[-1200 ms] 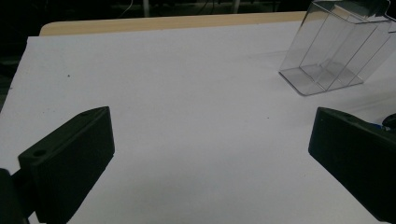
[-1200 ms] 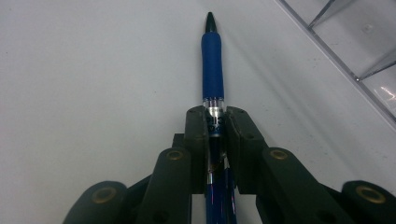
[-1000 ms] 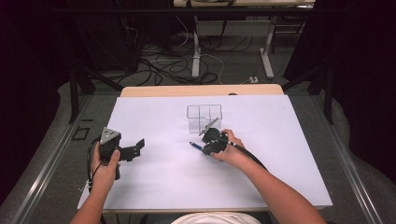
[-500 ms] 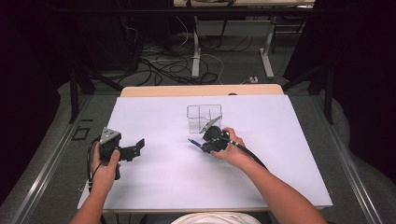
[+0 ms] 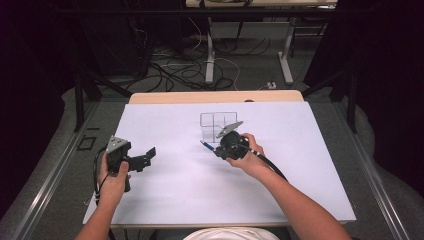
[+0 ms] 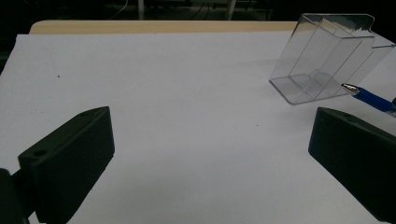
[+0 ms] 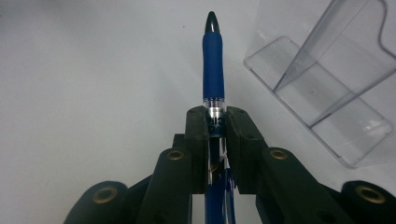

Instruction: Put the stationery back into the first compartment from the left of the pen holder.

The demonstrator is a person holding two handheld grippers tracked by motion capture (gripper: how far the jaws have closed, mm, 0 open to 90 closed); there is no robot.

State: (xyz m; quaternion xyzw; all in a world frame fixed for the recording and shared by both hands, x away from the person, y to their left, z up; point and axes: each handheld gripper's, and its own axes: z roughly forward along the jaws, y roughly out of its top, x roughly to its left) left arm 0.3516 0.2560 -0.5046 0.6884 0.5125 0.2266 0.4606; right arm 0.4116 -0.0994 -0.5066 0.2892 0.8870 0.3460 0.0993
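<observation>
While your right gripper (image 7: 216, 122) has its jaws pinched tight on the blue pen (image 7: 213, 70), the pen's dark tip juts straight out past the pads, with the blue grip sleeve fully exposed ahead of them and the clear barrel clamped between. From above, you can see that gripper (image 5: 218, 148) sitting just in front of the clear plastic organizer (image 5: 218, 126), near the middle of the white table (image 5: 300, 190), and the pen (image 5: 206, 145) poking out toward your left side, lifted off the surface. The organizer (image 7: 327, 88) lies just to the right of the pen in the right gripper view, close beside it but not touching, its inner dividers visible through the walls.

Over on the other side, your left gripper (image 5: 145, 156) is well apart from the action, jaws spread wide with nothing but bare table between them. Looking along it, you get the organizer (image 6: 327, 60) at the upper right, tilted in that view, and the pen's tip (image 6: 369, 97) just beside the organizer's near bottom corner; whether they touch, I cannot tell.
</observation>
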